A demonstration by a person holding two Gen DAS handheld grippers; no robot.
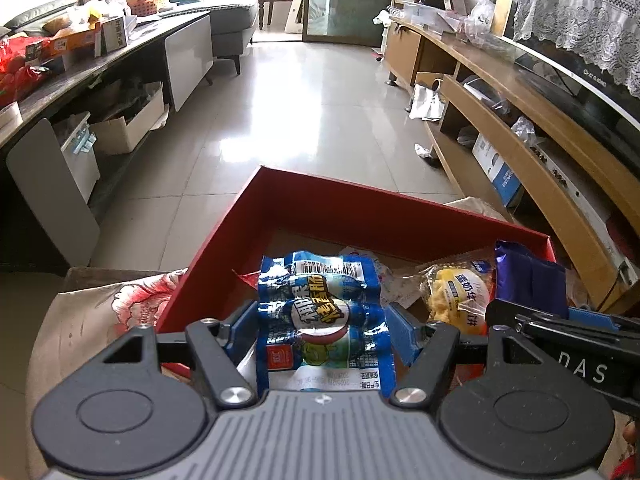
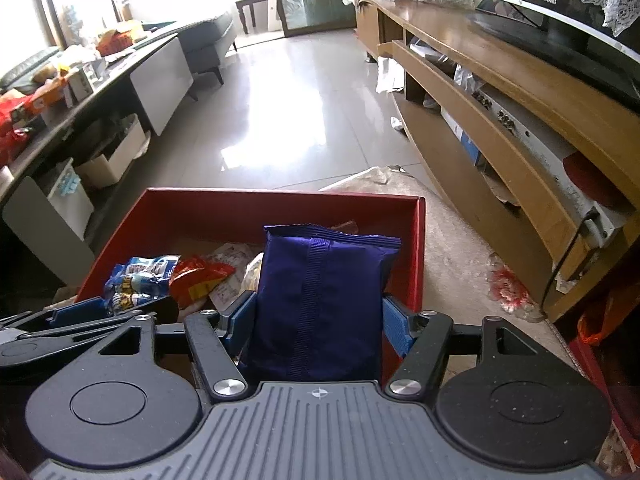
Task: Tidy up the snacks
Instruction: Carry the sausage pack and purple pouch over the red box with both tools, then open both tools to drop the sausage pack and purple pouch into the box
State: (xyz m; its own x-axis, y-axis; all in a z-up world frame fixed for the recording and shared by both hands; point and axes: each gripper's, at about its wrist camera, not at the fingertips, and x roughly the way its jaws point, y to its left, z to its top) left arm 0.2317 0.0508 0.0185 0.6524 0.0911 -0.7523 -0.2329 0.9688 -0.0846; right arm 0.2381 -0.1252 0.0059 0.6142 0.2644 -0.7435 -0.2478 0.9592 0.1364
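A red open box [image 1: 320,200] sits on a cloth-covered surface and holds several snacks. My left gripper [image 1: 322,322] is shut on a blue sausage pack [image 1: 320,312], held over the box's near left part. A yellow pastry in clear wrap [image 1: 456,292] lies in the box to its right. My right gripper [image 2: 318,318] is shut on a dark purple snack bag [image 2: 320,300], held upright over the box's [image 2: 280,200] near right part. The right wrist view also shows the blue pack [image 2: 136,280] and a red-orange packet [image 2: 200,280] in the box.
A floral cloth [image 1: 132,304] covers the surface under the box. A wooden TV stand [image 2: 500,92] with a television runs along the right. A dark coffee table [image 1: 80,64] with clutter stands at the left. Tiled floor [image 1: 300,120] lies ahead.
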